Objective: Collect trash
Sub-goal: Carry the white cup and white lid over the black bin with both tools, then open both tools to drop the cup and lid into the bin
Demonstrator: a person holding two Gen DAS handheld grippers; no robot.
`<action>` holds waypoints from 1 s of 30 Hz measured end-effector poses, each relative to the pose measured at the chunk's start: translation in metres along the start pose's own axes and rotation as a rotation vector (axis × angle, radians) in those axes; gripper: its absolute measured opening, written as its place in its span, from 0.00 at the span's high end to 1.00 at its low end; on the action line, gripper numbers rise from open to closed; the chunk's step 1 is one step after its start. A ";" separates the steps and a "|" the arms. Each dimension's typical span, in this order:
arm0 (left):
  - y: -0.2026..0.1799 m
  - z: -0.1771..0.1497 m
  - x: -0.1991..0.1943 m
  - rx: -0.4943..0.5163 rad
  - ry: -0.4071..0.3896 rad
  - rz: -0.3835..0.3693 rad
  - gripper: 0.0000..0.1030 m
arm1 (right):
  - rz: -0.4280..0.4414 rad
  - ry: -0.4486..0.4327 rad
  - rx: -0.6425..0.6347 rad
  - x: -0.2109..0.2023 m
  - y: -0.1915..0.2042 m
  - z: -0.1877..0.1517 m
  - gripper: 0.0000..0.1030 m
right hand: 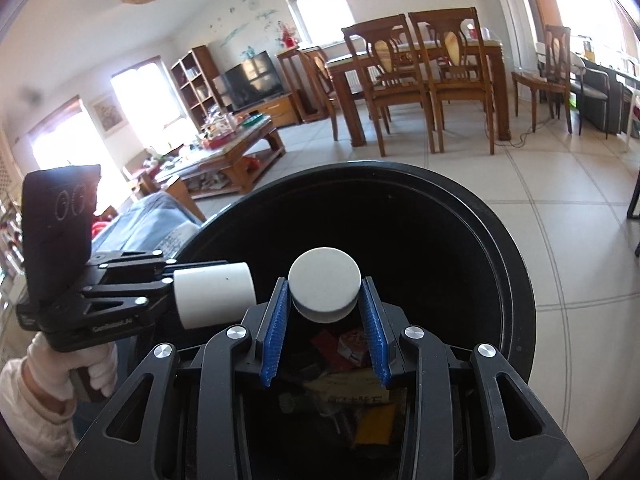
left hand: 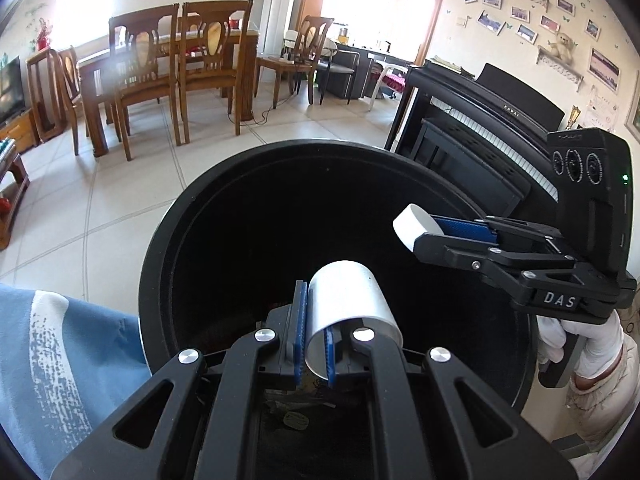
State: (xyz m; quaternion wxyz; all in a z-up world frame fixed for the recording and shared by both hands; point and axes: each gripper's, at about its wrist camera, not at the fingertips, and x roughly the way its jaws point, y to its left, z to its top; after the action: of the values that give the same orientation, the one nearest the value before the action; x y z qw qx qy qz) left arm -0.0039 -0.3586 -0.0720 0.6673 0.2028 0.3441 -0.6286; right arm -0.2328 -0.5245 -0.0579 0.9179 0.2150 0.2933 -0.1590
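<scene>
Over the black bin (left hand: 160, 264), left gripper (left hand: 316, 344) pinches a cup's wall (left hand: 348, 300), right gripper (right hand: 326, 312) a lid (right hand: 324, 284)

Right hand-held gripper (right hand: 325, 312) pinching white disc (right hand: 324, 286) over black bin (right hand: 516, 264).
</scene>
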 end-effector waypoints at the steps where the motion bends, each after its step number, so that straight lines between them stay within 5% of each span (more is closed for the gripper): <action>1: -0.001 0.002 0.000 0.000 0.002 0.002 0.91 | 0.001 -0.001 -0.001 0.000 0.000 -0.001 0.65; 18: -0.005 0.004 0.009 0.021 0.028 0.000 0.89 | 0.001 -0.001 -0.001 -0.001 0.004 0.002 0.64; 23: -0.007 0.008 0.011 0.031 0.035 0.006 0.88 | 0.011 -0.012 -0.013 -0.005 0.011 0.007 0.47; 26: -0.009 0.007 0.012 0.038 0.038 0.008 0.88 | 0.011 -0.018 -0.017 -0.007 0.013 0.009 0.47; 28: -0.012 0.007 0.012 0.048 0.039 0.006 0.82 | 0.012 -0.022 -0.013 -0.008 0.013 0.009 0.47; 30: -0.016 0.007 0.011 0.069 0.031 0.016 0.63 | 0.008 -0.028 -0.009 -0.009 0.013 0.009 0.47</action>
State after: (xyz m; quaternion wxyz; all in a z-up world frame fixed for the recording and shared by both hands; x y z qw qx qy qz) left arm -0.0184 -0.3734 -0.0724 0.6594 0.2382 0.3307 -0.6317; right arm -0.2301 -0.5169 -0.0417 0.9235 0.2097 0.2802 -0.1570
